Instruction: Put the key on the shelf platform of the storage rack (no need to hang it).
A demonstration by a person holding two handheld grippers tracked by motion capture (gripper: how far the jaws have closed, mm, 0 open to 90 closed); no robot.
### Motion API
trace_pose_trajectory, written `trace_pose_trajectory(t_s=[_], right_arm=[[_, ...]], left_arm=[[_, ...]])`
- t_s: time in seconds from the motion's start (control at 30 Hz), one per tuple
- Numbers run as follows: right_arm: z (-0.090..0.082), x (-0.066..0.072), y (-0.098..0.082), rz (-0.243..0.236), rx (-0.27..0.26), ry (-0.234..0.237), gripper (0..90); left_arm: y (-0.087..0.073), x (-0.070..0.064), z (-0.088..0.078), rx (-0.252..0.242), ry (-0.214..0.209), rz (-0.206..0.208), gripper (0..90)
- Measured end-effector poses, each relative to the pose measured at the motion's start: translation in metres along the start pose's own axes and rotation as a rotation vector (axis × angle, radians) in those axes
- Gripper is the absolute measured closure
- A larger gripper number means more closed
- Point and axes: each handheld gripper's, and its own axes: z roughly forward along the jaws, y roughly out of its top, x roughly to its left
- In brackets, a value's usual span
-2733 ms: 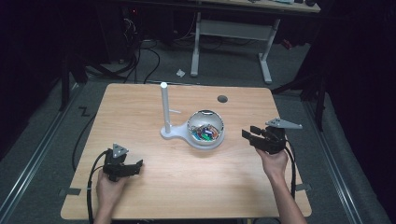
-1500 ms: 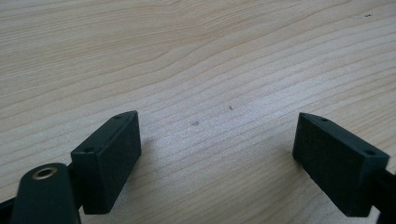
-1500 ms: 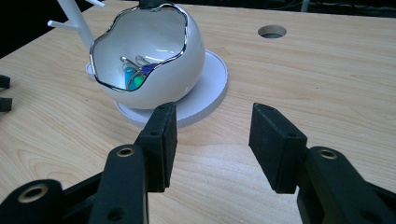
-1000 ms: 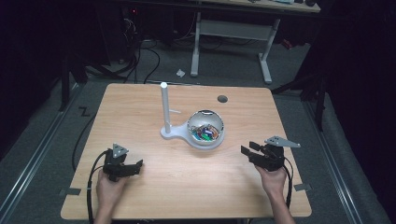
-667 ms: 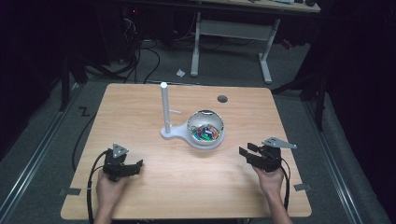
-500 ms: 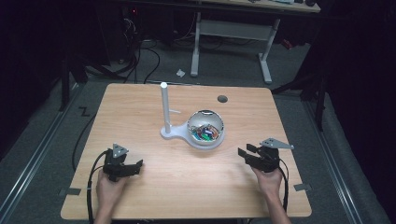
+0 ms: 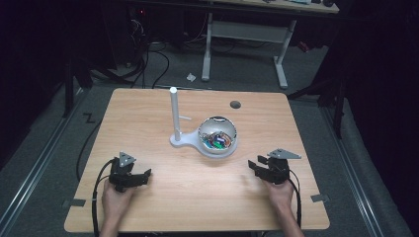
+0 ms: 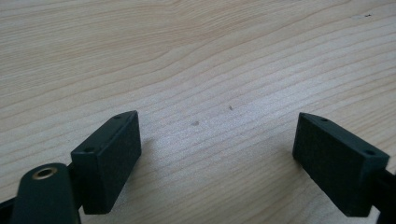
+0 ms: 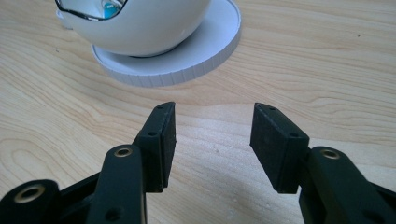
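A white bowl (image 7: 217, 135) with small coloured items inside sits on a round white base (image 9: 187, 56) at the table's middle, joined to an upright white post (image 7: 174, 114). My right gripper (image 7: 258, 168) rests low at the table's right front, pointing at the bowl, open with nothing between its jaws (image 9: 212, 135). Down at the left front my left gripper (image 7: 141, 177) lies on the wood, open wide and empty (image 8: 217, 147).
The light wooden table (image 7: 148, 123) has a dark round hole (image 7: 235, 104) near its far edge. Cables trail from both grippers off the front edge. Beyond the table stand a white desk frame (image 7: 247, 34) and dark floor with cables.
My right gripper has come down and back toward the front edge, settling close to the tabletop. The left gripper has stayed where it was.
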Motion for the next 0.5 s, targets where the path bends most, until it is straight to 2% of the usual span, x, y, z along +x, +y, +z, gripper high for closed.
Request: trace_pose_trajectory(t_s=[0.5], right_arm=[[0.011, 0.004, -0.009, -0.007, 0.035, -0.013, 50.1]], left_arm=[[0.000, 0.000, 0.000, 0.000, 0.000, 0.000, 15.8]])
